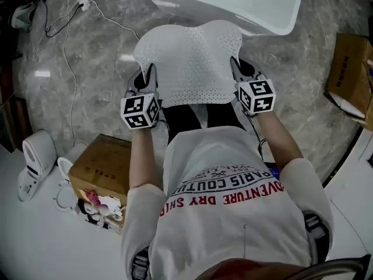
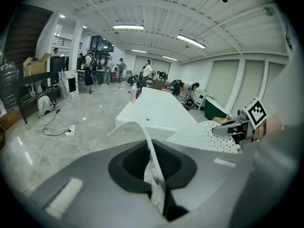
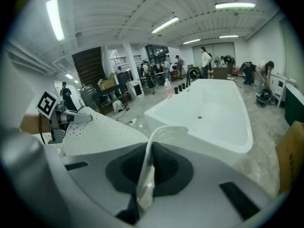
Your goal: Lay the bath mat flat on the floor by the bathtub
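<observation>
My left claw [image 1: 150, 74] and right claw [image 1: 238, 67] clamp opposite edges of the bath mat [image 1: 189, 60], spread before the bathtub [image 1: 245, 4].

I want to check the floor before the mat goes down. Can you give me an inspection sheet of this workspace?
Surface: grey marble floor, glossy.
Job's things: white perforated bath mat, held up by its near edge and not yet flat; white bathtub just beyond it.
Clutter: cardboard box with odds and ends at the person's left; second box at the right.
Grippers: left gripper and right gripper are each shut on a near corner of the bath mat.
Cables: white cable and power strip on the floor, far left.
Surroundings: people further back in the hall.
</observation>
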### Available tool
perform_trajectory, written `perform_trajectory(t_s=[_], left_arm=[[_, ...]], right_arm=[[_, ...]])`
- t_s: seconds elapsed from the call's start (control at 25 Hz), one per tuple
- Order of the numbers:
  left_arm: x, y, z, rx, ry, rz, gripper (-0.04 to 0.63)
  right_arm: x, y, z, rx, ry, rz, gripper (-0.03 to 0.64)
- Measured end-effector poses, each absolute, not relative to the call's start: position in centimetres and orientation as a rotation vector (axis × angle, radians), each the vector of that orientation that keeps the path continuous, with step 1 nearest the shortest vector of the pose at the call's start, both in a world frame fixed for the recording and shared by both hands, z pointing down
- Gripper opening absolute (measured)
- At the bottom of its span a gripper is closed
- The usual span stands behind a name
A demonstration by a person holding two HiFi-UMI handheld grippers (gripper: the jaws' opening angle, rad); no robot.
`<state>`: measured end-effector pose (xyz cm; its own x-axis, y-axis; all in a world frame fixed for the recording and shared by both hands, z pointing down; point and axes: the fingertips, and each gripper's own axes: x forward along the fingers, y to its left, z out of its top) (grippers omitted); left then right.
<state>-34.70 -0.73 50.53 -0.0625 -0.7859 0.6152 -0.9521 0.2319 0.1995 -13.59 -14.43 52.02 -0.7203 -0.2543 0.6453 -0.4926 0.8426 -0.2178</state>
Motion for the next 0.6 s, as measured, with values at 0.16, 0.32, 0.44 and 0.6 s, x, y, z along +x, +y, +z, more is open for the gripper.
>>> perform_trajectory(t_s=[0.16, 0.32, 0.44, 0.6], left_arm=[[-36.4, -3.3, 54.4, 1.686, -1.741, 0.370, 0.020], [-37.6, -5.2, 57.4, 1.771, -1.615, 0.412, 0.020], [-39.0, -6.5, 59.1, 1.798, -1.565, 0.437, 0.020], [-40.5, -8.0, 63.5, 1.824, -1.524, 0.498, 0.020]], right_arm=[[-14.0, -14.8, 54.1, 0.714, -2.336, 0.530, 0.014], [-13.4, -14.9, 56.2, 0.913, -2.286, 0.559, 0.014], [-12.8, -15.0, 58.0, 1.024, -2.239, 0.605, 0.014], [-12.1, -14.6, 62.8, 1.107, -2.171, 0.673, 0.014]])
